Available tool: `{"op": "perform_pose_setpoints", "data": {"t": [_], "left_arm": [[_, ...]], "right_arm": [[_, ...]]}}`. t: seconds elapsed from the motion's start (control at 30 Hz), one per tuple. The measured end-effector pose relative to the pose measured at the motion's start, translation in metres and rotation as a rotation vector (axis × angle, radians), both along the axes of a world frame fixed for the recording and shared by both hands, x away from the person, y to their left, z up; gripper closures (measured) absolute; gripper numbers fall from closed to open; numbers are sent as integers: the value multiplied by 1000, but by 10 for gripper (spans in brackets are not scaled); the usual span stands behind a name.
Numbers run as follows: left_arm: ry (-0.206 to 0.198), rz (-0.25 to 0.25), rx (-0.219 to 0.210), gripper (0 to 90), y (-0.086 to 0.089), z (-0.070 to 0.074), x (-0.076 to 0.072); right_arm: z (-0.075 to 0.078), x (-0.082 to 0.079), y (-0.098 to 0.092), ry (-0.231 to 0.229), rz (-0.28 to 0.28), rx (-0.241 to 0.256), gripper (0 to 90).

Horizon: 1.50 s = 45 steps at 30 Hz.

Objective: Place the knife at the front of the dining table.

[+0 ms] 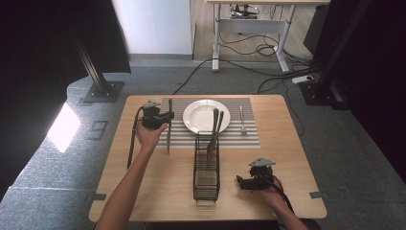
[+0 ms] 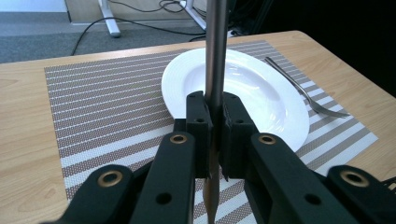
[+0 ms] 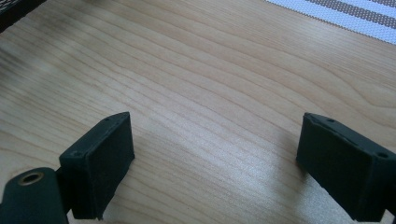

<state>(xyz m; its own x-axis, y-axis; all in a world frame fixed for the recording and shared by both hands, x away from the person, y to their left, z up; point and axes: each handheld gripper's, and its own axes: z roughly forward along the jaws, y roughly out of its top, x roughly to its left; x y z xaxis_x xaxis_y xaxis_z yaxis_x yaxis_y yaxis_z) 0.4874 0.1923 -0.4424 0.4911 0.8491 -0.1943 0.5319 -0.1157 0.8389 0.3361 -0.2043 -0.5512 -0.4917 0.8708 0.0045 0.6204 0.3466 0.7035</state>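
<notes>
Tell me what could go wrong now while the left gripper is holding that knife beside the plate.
1. The left gripper pinches the knife on a narrow stretch of its smooth metal, so it may pivot or slip.
2. The plate sits close behind; a swing might clip its rim.
3. Laid carelessly, the knife could end up crooked on the striped placemat.

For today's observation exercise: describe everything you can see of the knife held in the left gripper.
The knife is slim, grey and metallic-looking. The left gripper is shut on it partway along, both pads pressing its sides. In the high view it lies lengthwise over the placemat's left edge, just left of the plate. In the left gripper view its handle rises past the top edge and its narrow end points down towards the mat.
</notes>
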Motion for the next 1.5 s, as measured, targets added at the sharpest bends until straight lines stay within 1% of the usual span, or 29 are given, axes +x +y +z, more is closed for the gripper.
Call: {"op": "perform_pose_setpoints", "data": {"t": [0.13,0.3,0.43,0.53,0.67,0.8,0.87,0.97,1.03,1.17,1.3,1.4,1.5], "left_arm": [[5,12,12,838,-1,-3,1],[18,29,6,838,-3,-6,5],[24,34,14,838,-4,-6,8],[34,51,34,838,-6,-7,12],[53,86,47,838,-10,-10,19],[69,113,83,838,-17,-13,27],[77,115,97,838,-19,-15,30],[94,124,103,838,-22,-19,35],[106,128,103,838,-21,-21,37],[121,140,119,838,-20,-26,40],[139,149,112,838,-15,-32,44],[159,153,91,838,-11,-36,48],[174,155,80,838,-8,-41,52]], "right_arm": [[0,0,0,1,3,1,109],[0,0,0,1,3,0,109],[0,0,0,0,2,1,110],[0,0,0,0,2,1,109],[0,1,0,-1,3,1,107],[0,0,0,-2,0,2,108],[0,0,0,-2,0,2,108],[0,0,0,-2,1,2,108],[0,0,0,-2,2,2,108],[0,0,0,0,4,2,111],[0,0,0,-1,3,2,112],[0,0,0,-1,0,2,114],[0,0,0,-1,1,2,113]]}}
